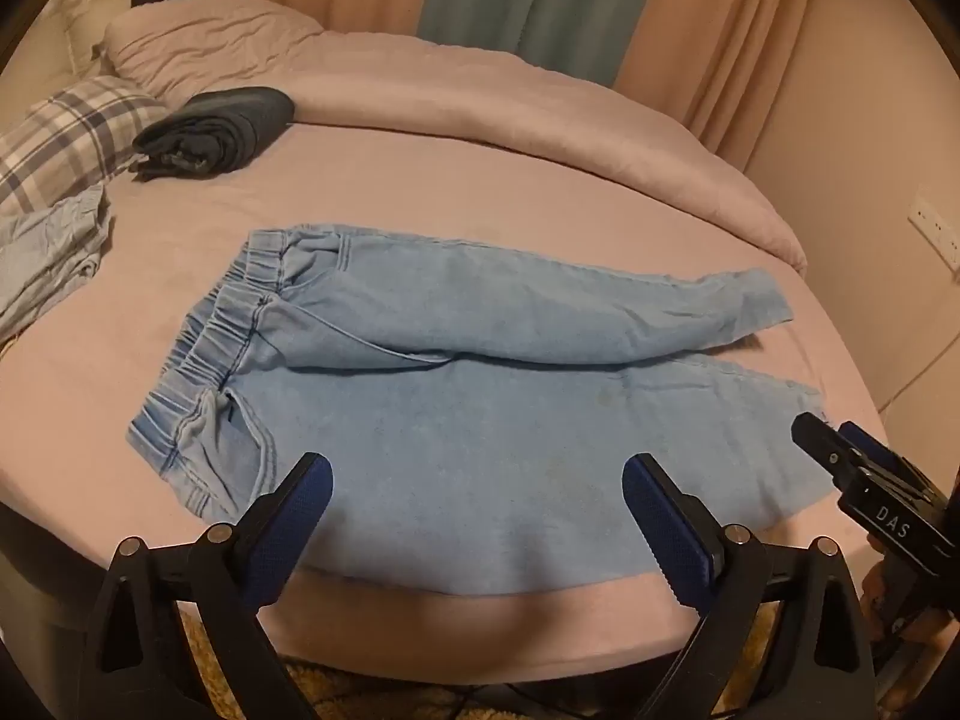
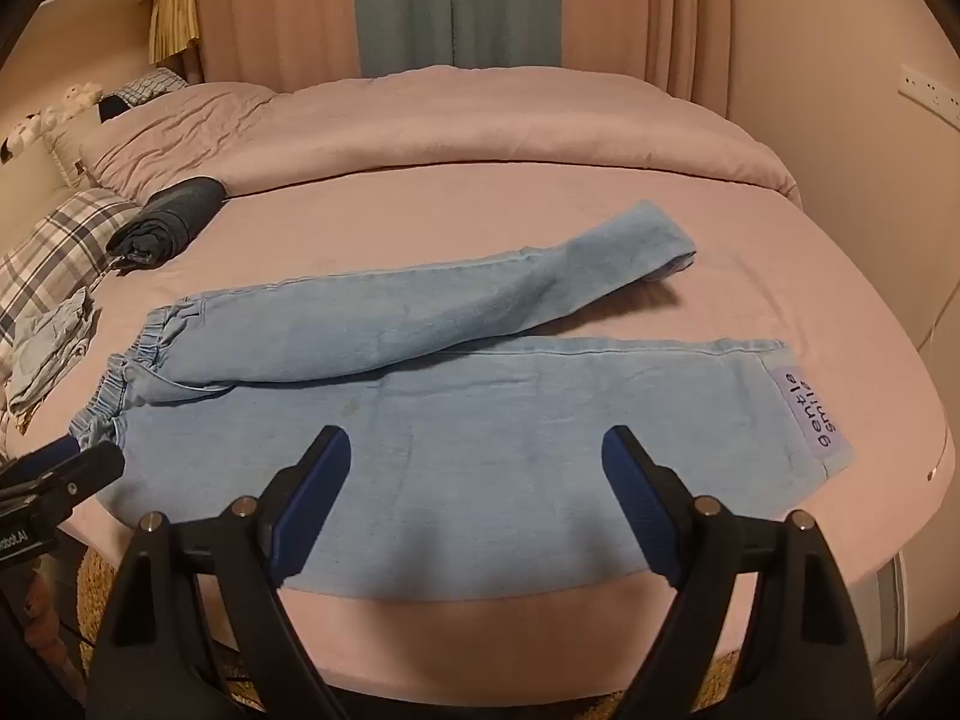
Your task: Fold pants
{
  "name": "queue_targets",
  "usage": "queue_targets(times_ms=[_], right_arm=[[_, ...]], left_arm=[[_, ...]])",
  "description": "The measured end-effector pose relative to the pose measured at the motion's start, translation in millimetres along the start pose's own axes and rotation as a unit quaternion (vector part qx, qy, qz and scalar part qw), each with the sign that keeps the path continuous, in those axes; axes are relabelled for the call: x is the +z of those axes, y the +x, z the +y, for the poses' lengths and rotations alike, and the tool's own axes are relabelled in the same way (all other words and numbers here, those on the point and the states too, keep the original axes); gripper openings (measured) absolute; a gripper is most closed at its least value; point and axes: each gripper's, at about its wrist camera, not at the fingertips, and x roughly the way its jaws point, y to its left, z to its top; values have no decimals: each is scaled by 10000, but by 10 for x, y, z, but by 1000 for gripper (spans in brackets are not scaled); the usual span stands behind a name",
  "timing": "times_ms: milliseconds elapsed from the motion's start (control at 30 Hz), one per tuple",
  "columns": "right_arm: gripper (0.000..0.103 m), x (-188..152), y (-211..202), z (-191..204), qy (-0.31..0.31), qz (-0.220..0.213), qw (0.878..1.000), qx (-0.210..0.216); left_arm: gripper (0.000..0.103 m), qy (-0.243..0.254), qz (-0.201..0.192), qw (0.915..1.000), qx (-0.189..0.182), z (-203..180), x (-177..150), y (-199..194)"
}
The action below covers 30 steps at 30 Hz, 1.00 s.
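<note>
Light-blue denim pants (image 1: pixel 468 396) with elastic waistband, flat on pink bed sheet (image 1: pixel 420 180), upper leg askew. Left gripper (image 1: pixel 477 480) and right gripper (image 2: pixel 476 450) spread wide, empty, above near edge. Risks: single-layer pinch, skewed fold.

Light-blue denim pants (image 2: pixel 480 438) lie flat and unfolded along the bed's near edge, elastic waistband left, legs splayed right.

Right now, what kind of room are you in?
It looks like a bedroom. The light-blue pants lie on a bed with a pink sheet, a plaid pillow sits at its head, and curtains hang behind it.
</note>
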Motion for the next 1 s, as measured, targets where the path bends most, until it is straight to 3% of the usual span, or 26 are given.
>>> queue_targets(times_ms=[100,333,500,1000], right_arm=[[86,-18,6,2,22,-24,9999,124],[86,15,54,63,-31,-48,9998,215],[86,30,88,113,-88,-38,9997,234],[86,20,119,117,22,-15,9996,269]], left_arm=[[98,-73,2,9999,83,10,-5,27],[98,-445,100,9989,-124,192,0,-25],[98,-397,-34,9992,83,255,14,-44],[98,-441,-86,9989,122,365,5,-38]])
